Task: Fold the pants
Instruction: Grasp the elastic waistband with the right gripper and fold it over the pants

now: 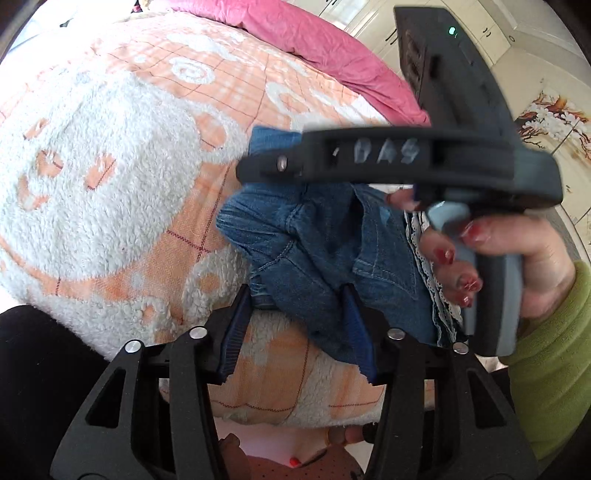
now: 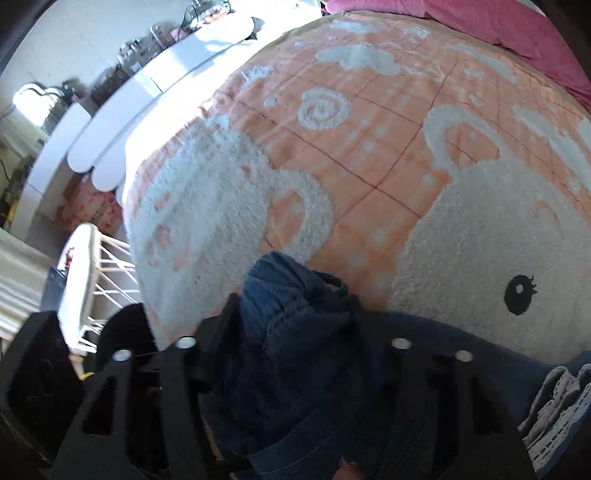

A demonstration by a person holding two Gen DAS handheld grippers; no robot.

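The pants are blue jeans (image 1: 303, 236) with white lace trim, bunched on an orange and white fleece blanket (image 1: 110, 166). My left gripper (image 1: 299, 314) has its blue-padded jaws apart, with denim lying between them. The right gripper's black body (image 1: 424, 158) crosses the left wrist view above the jeans, held by a hand with red nails. In the right wrist view the jeans (image 2: 295, 332) fill the space between my right gripper's fingers (image 2: 291, 325); a bunched fold sticks out ahead. The fingertips are hidden by the cloth.
A pink quilt (image 1: 314, 40) lies at the far side of the bed. A white bed frame and railing (image 2: 99, 258) and a cluttered white headboard shelf (image 2: 184, 55) are to the left in the right wrist view. White cabinets (image 1: 480, 33) stand at the back.
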